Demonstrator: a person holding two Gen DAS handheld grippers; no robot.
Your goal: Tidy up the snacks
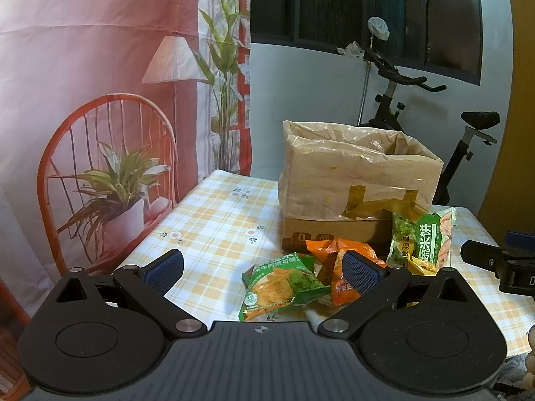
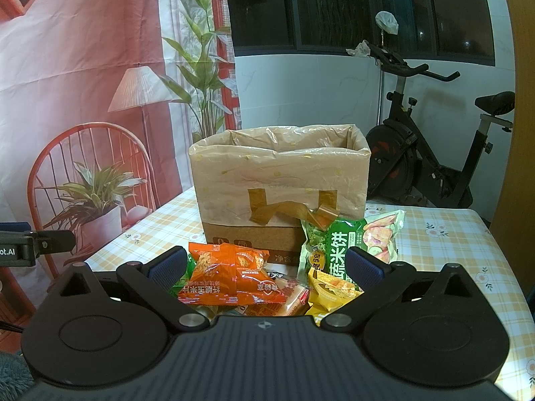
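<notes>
A cardboard box [image 1: 361, 180] lined with a clear plastic bag stands on the checked table; in the right wrist view the box [image 2: 281, 180] is straight ahead. In front of it lies a heap of snack packets: a green chip packet [image 1: 284, 284], an orange packet [image 1: 329, 260] [image 2: 230, 274], a tall green rice-cake bag [image 1: 424, 239] [image 2: 347, 244] leaning on the box, and a yellow packet [image 2: 329, 289]. My left gripper [image 1: 264, 272] is open, hovering over the green and orange packets. My right gripper [image 2: 265, 272] is open above the orange packet. Neither holds anything.
The table [image 1: 214, 220] has a yellow checked cloth with flower prints. A printed backdrop [image 1: 100, 100] hangs at the left. An exercise bike [image 2: 431, 153] stands behind the table at the right. The right gripper's body [image 1: 501, 264] shows at the left view's right edge.
</notes>
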